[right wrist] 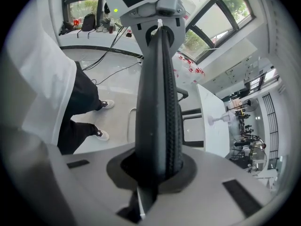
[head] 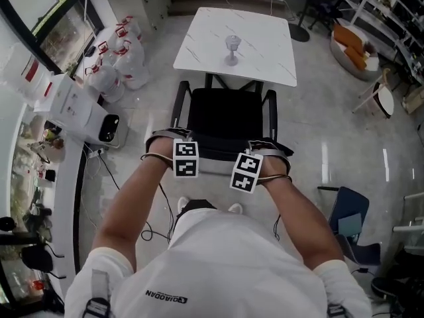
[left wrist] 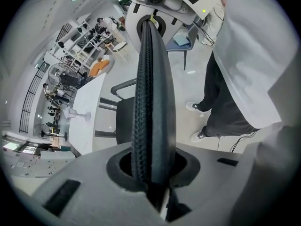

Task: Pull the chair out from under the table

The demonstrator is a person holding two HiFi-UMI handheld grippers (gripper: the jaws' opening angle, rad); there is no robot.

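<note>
Off the white desk's (head: 265, 58) near edge the chair (head: 228, 121) stood mostly clear; left gripper (left wrist: 151, 32) and right gripper (right wrist: 162, 36), both clenched empty by its backrest, likely needed one even, straight draw.

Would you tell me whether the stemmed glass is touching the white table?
Touching. The head view shows the glass standing upright, its foot resting flat on the white table, with no gap beneath it.
</note>
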